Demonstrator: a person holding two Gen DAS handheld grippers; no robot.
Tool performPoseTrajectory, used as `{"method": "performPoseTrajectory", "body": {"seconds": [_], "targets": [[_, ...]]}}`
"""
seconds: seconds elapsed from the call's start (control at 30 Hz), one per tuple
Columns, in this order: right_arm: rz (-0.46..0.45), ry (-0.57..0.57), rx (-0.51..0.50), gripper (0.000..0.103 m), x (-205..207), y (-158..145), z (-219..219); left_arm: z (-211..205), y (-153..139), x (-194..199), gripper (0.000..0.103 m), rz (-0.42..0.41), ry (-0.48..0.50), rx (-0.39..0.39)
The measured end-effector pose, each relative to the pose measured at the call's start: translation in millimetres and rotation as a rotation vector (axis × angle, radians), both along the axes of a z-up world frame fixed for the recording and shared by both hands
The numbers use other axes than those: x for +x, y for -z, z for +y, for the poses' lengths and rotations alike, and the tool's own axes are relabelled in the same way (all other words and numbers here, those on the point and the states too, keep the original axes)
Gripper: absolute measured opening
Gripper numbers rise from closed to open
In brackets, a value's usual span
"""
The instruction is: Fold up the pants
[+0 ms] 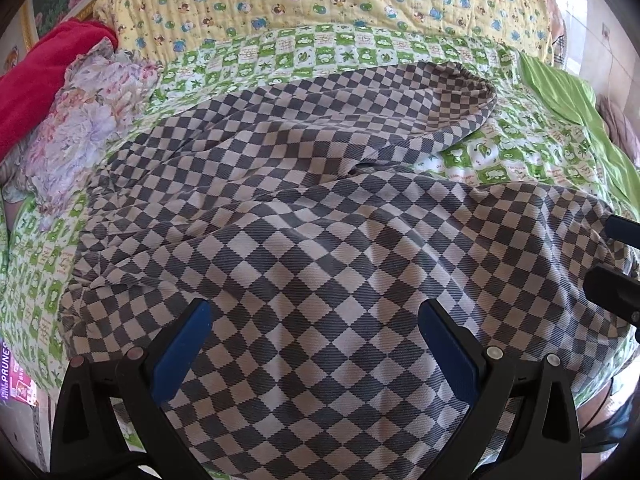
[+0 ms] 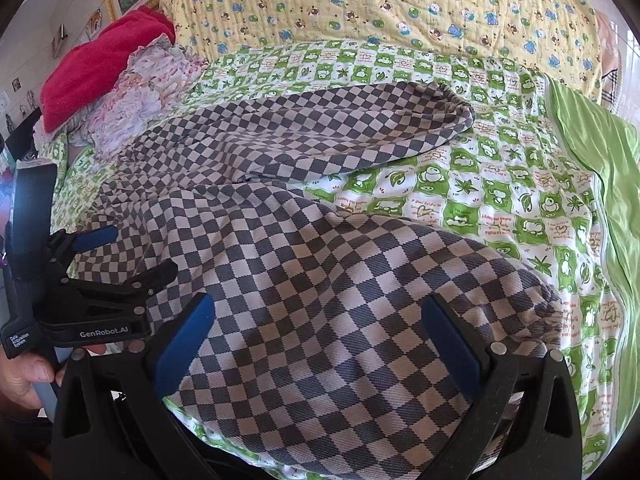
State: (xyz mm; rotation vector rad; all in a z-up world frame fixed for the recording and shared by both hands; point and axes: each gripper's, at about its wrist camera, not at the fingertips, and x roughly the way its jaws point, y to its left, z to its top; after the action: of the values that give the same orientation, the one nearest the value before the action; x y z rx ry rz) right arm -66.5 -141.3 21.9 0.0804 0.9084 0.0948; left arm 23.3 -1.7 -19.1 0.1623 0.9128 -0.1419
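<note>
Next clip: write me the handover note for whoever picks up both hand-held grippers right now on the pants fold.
Left hand-held gripper: open, empty, poised over the near leg of the checkered pants.
Right hand-held gripper: open, empty, over the same leg nearer its cuff.
Pants lie spread on the green frog-print sheet, legs apart in a V, far leg ending at its gathered cuff.
Done: nothing folded yet.
Left: probably grip the near leg, lay it over the far one, then fold lengthwise.

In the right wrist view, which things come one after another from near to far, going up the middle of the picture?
Grey-and-white checkered fabric pants → green-and-white printed bed sheet → yellow quilted blanket with small animal prints.
</note>
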Motion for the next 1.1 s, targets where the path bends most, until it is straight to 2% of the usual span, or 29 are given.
{"method": "performPoseTrajectory", "body": {"seconds": [0.17,0.23,0.3,0.43,0.5,0.57,0.63,0.77,0.93,1.1], "targets": [[-0.008,0.003,0.016,0.103,11,-6,-8,-4,-7,5,0.102,-0.014,0.047,-0.013],[-0.003,0.008,0.018,0.103,16,-8,-13,-6,-13,6,0.097,-0.043,0.068,-0.009],[0.01,0.023,0.031,0.103,25,-10,-21,-9,-19,13,0.096,-0.048,0.067,0.003],[0.023,0.023,0.062,0.103,44,-19,-37,-9,-31,32,0.096,-0.044,0.064,-0.022],[0.021,0.019,0.065,0.103,56,-28,-44,-14,-40,42,0.095,-0.065,0.107,-0.029],[0.012,0.012,0.074,0.103,69,-38,-52,-21,-51,52,0.096,-0.115,0.132,-0.01],[-0.002,0.004,0.067,0.103,87,-50,-61,-25,-66,59,0.096,-0.209,0.137,-0.007],[-0.009,-0.001,0.017,0.103,128,-66,-80,-49,-83,98,0.097,-0.178,0.257,0.034],[0.006,-0.01,0.014,0.102,189,-79,-111,-68,-92,160,0.097,-0.171,0.3,0.052],[0.052,-0.002,0.019,0.092,246,-69,-144,-81,-83,226,0.097,-0.118,0.332,0.062]]}}
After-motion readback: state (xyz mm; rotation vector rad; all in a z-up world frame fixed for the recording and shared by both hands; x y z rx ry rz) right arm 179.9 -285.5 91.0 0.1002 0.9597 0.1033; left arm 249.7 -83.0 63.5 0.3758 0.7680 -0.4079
